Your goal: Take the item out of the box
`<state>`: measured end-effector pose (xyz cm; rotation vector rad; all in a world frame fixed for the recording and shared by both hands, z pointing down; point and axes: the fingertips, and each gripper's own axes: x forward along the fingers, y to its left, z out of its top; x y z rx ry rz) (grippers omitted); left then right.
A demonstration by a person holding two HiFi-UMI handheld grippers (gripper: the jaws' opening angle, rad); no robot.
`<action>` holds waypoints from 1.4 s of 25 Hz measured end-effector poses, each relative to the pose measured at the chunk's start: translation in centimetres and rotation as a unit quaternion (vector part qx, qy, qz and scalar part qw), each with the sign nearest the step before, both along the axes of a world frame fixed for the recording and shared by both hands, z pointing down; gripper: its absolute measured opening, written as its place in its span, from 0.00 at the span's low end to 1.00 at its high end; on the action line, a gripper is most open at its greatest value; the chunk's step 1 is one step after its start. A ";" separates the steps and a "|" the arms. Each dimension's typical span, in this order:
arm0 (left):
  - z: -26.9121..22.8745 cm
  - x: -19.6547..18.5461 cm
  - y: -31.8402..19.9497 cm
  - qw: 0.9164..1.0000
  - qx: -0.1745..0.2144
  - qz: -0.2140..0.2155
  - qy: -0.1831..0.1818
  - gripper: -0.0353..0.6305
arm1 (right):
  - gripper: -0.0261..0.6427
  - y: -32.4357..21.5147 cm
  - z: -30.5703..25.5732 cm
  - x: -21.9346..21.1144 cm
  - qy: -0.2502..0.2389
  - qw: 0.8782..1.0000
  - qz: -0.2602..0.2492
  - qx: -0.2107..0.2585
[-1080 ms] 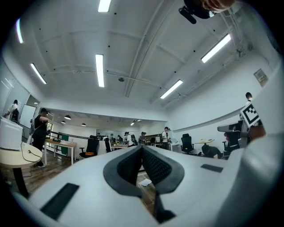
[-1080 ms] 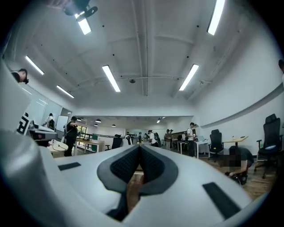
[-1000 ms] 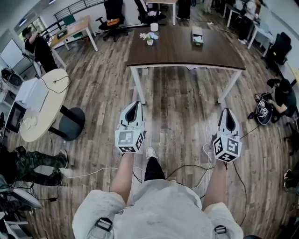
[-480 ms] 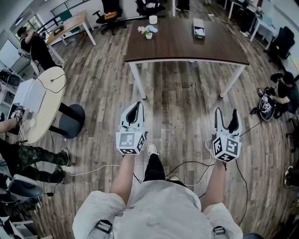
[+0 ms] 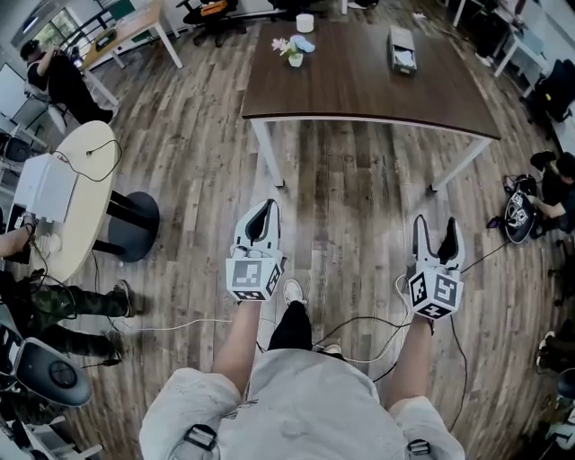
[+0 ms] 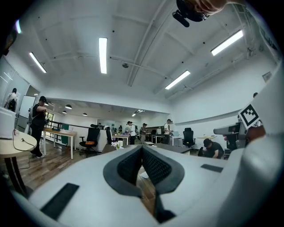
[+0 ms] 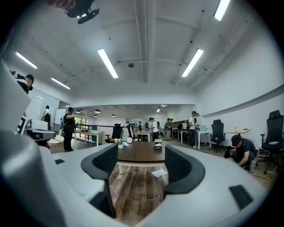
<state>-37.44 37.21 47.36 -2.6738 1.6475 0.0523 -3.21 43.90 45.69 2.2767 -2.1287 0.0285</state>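
The floor (image 5: pixel 341 216) is matt, streaky wood plank, the surface (image 5: pixel 359 81) a smooth dark wood-look top, the right tongs (image 5: pixel 436 227) matt white plastic with black textured pads (image 7: pixel 184 168).

**Open office with plank floor and a long dark table**

I look down on a grey-brown plank floor (image 5: pixel 341 207). Far ahead of me stands a dark brown table (image 5: pixel 359 85) on white legs. At near left is a pale round table (image 5: pixel 76 171). A light wooden desk (image 5: pixel 135 25) and a black office chair (image 5: pixel 205 11) stand far left. The walls (image 7: pixel 248 88) are white, and long strip lights (image 6: pixel 103 54) cross the white ceiling.
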 end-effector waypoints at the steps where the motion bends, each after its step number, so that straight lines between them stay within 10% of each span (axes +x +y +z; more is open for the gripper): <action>1: 0.1 -0.4 -1.4 1.000 -0.003 -0.001 0.002 0.06 | 0.52 -1.4 0.0 -0.4 0.000 1.000 -0.002 -0.003; 19: -2.4 -10.4 -20.2 1.000 0.015 -0.016 0.022 0.06 | 0.52 -20.4 -3.8 -9.7 0.006 1.000 -0.012 0.011; 35: -4.5 -3.7 -31.4 0.999 0.033 -0.013 -0.007 0.06 | 0.52 -31.6 -4.3 -2.4 -0.019 0.999 -0.006 0.042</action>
